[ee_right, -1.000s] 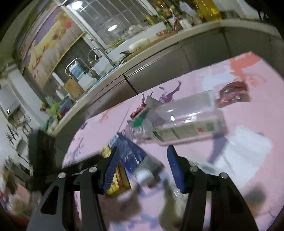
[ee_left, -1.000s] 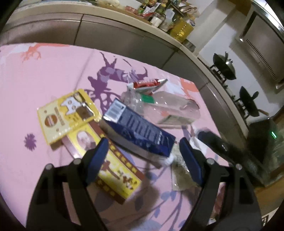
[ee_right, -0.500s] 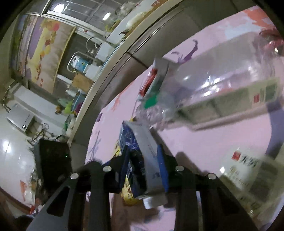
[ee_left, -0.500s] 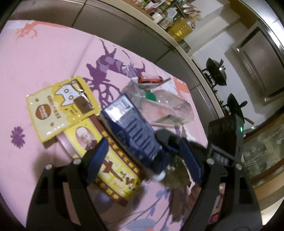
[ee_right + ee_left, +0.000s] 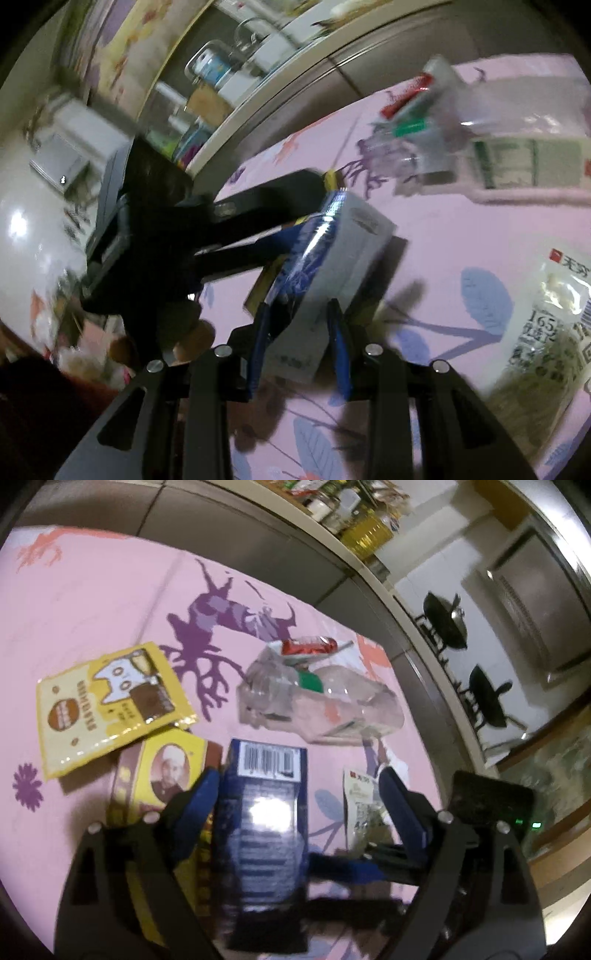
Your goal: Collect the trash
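Note:
A dark blue drink carton (image 5: pixel 264 812) with a barcode end stands lifted between the jaws of my left gripper (image 5: pixel 295 797), which is open around it. My right gripper (image 5: pixel 299 332) is shut on the same carton (image 5: pixel 332 258) near its lower end and holds it above the pink tablecloth. The right gripper also shows in the left wrist view (image 5: pixel 354 871), low behind the carton. Other trash lies around: a crushed clear plastic bottle (image 5: pixel 317 701), a yellow cat-print packet (image 5: pixel 107 705), a yellow and brown box (image 5: pixel 166 768), a red wrapper (image 5: pixel 308 646) and a clear snack bag (image 5: pixel 546 325).
The pink flowered tablecloth (image 5: pixel 92 602) covers the table. A grey kitchen counter (image 5: pixel 258 528) with jars runs along the far edge. A stove with black pans (image 5: pixel 447 620) stands to the right. The left gripper's black body (image 5: pixel 221 229) crosses the right wrist view.
My right gripper came in, shut on the blue carton and lifted it off the yellow box. The carton now stands on end between my left jaws.

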Motion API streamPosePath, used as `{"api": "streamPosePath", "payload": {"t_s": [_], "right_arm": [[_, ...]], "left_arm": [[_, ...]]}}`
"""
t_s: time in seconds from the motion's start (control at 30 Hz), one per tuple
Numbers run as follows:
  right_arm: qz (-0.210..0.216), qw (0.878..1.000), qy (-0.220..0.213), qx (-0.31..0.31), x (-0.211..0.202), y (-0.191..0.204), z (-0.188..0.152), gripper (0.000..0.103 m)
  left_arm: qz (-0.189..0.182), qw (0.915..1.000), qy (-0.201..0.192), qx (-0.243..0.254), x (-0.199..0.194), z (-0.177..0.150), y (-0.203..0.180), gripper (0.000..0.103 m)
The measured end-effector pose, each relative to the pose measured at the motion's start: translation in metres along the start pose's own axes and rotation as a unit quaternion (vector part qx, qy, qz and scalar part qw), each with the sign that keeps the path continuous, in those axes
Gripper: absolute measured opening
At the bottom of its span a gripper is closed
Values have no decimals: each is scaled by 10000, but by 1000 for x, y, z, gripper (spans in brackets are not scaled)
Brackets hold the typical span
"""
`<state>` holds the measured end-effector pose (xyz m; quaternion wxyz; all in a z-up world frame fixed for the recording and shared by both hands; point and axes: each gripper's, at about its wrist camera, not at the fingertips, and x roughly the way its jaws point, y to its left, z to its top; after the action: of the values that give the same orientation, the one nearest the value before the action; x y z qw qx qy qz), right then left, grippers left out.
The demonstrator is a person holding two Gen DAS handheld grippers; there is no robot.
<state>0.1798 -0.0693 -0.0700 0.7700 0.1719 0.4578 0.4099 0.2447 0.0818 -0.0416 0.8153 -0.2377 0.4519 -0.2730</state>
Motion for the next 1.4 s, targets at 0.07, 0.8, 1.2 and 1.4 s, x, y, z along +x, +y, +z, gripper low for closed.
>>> {"api": "streamPosePath", "payload": {"t_s": [0.07,0.8,1.2,1.4], "right_arm": [[-47,9999,76,-136,2,6,-2,31],[-302,9993,-197,-120,-44,13,-24,31],[-1567,9723,-1496,876,-153,-37,-78,38],[-1226,9741,-1283,1402,-129,-63,-78,54]], "left_arm": [[93,9998,42,193,2,-2,-6,84],[622,9952,-175,729,-8,-11,-13,49],[274,9977,-252,562,-45,-45,-19,48],[340,9974,-163,609,-37,-55,-35,48]]}}
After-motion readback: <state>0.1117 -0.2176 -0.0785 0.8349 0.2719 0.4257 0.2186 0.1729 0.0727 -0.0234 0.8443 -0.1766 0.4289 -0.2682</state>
